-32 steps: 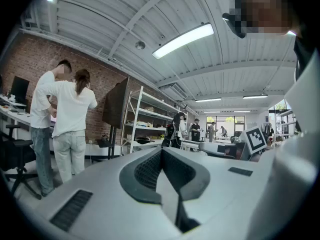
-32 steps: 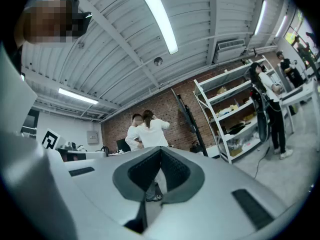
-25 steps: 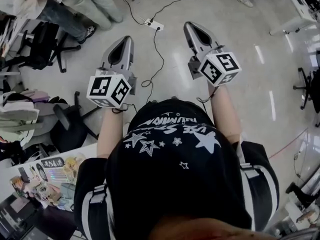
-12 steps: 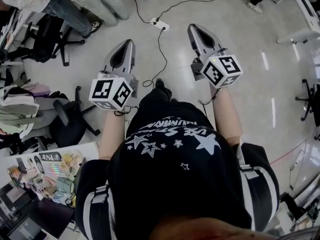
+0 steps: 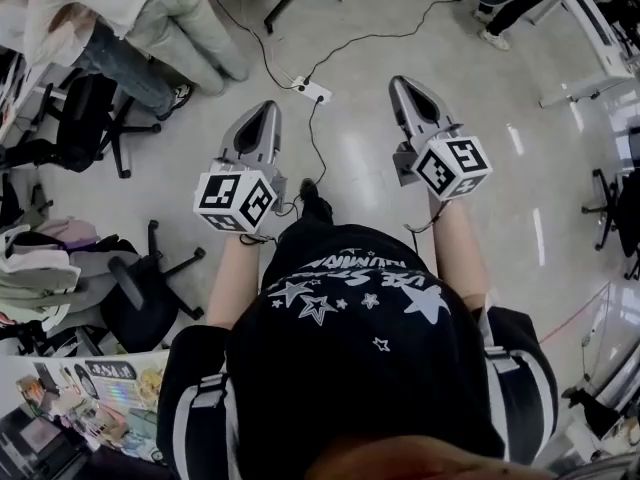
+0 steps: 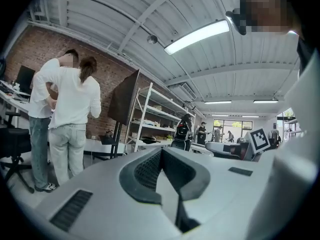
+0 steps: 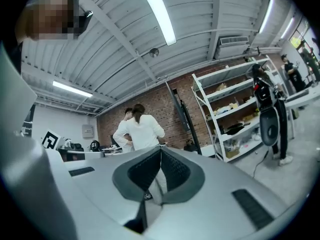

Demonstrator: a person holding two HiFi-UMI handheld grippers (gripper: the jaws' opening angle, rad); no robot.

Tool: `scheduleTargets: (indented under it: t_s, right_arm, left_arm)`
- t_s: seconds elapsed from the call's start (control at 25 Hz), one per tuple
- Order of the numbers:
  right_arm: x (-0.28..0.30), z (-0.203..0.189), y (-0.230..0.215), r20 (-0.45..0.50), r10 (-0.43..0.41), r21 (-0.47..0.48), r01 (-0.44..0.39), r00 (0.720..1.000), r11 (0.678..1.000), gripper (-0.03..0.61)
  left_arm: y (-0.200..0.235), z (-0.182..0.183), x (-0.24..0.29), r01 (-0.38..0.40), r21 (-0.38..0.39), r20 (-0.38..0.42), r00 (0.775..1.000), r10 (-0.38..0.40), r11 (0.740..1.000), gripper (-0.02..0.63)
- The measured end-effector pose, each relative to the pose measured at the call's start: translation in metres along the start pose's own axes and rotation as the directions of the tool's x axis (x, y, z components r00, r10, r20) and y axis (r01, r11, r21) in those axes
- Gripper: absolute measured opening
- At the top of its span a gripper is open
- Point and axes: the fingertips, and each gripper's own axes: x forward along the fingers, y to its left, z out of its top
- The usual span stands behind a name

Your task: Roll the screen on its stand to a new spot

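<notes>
a: how are the arms held?
b: both bare forearms reach forward from the black star-print shirt (image 5: 350,368), roughly parallel. the left gripper (image 5: 262,110) sits left of centre in the head view. the right gripper (image 5: 401,84) sits right of centre and a little higher in the frame. both point toward the top of the frame, over the pale floor (image 5: 360,168), with their marker cubes nearest the wrists.
a: and the jaws?
b: in each gripper view the two jaws meet at their tips, fully closed, with nothing between them.
a: where is the screen?
b: the screen (image 6: 124,97) is a dark panel on its stand by the brick wall, left of centre in the left gripper view. it stands just beside the white shelf rack (image 6: 152,119) and well apart from both grippers. two people in white tops (image 6: 67,104) stand further left in that frame.
a: anything on the floor by the grippers?
b: a white power strip (image 5: 312,90) lies between the two gripper tips in the head view.
</notes>
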Motion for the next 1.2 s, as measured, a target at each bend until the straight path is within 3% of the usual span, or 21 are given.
scheduleTargets:
  t_s: [0.28, 0.84, 1.2]
  right_arm:
    - [0.075, 0.029, -0.010, 0.022, -0.042, -0.025, 0.042, 0.999, 0.999, 0.006]
    - [0.245, 0.037, -0.011, 0.003, -0.029, 0.002, 0.029, 1.000, 1.000, 0.008]
    - [0.291, 0.025, -0.044, -0.035, -0.076, 0.056, 0.078, 0.997, 0.995, 0.025]
  left_arm:
    - [0.065, 0.032, 0.049, 0.025, -0.020, 0.020, 1.000, -0.024, 0.999, 0.009]
    - [0.191, 0.062, 0.112, 0.013, -0.032, 0.036, 0.999, -0.012, 0.999, 0.009]
    - [0.225, 0.070, 0.156, 0.008, -0.025, 0.023, 1.000, -0.008, 1.000, 0.009]
